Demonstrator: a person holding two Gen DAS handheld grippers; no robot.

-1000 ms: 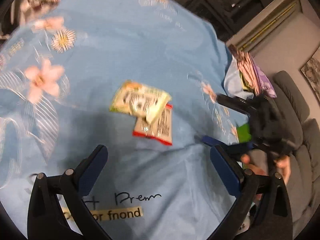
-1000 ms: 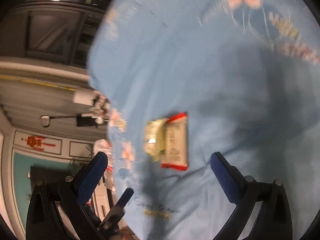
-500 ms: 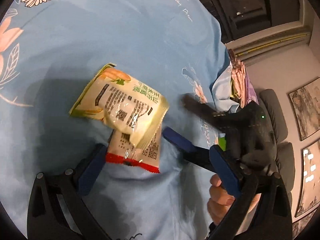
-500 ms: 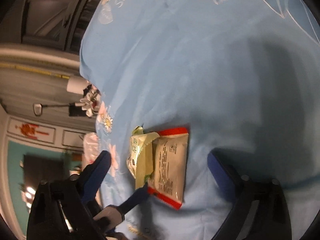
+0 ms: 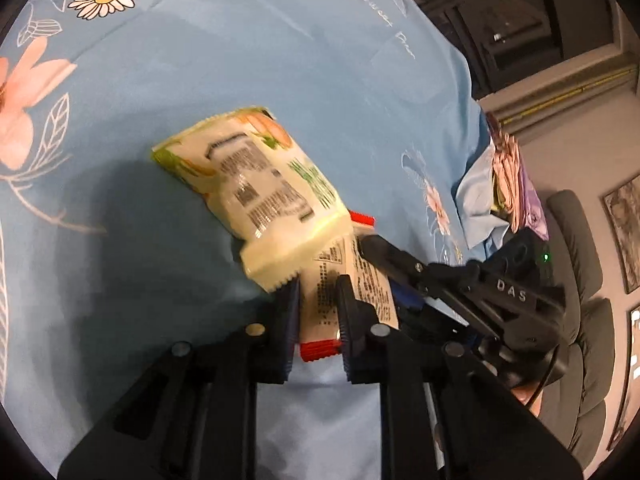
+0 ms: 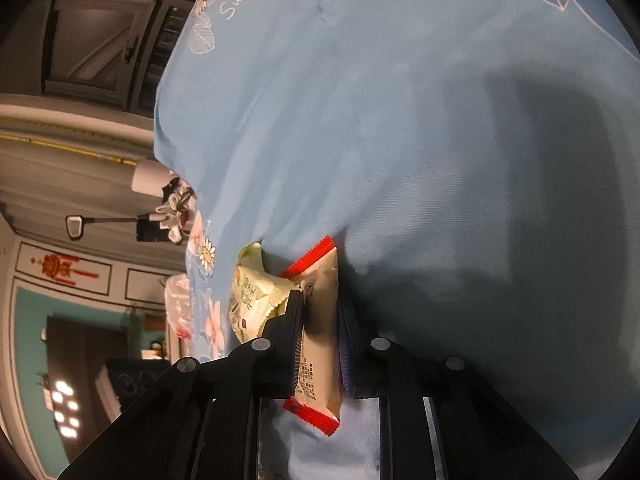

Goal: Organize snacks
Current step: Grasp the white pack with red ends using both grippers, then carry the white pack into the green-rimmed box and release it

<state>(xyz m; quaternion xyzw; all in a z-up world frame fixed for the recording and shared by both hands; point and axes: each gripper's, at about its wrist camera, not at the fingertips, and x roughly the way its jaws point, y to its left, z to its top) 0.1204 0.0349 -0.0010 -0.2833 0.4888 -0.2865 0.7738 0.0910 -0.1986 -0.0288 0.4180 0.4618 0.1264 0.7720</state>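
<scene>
Red-edged snack packet [image 5: 320,312] lies on the blue floral cloth [image 5: 280,72], pinched between both the left gripper [image 5: 318,296] and right gripper [image 6: 318,312], whose jaws have just closed (green packet [image 5: 256,188] overlapping it at ten o'clock).

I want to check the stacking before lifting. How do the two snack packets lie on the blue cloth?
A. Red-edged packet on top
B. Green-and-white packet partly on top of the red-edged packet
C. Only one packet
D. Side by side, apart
B: the green-and-white packet overlaps the upper part of the red-edged packet.
</scene>
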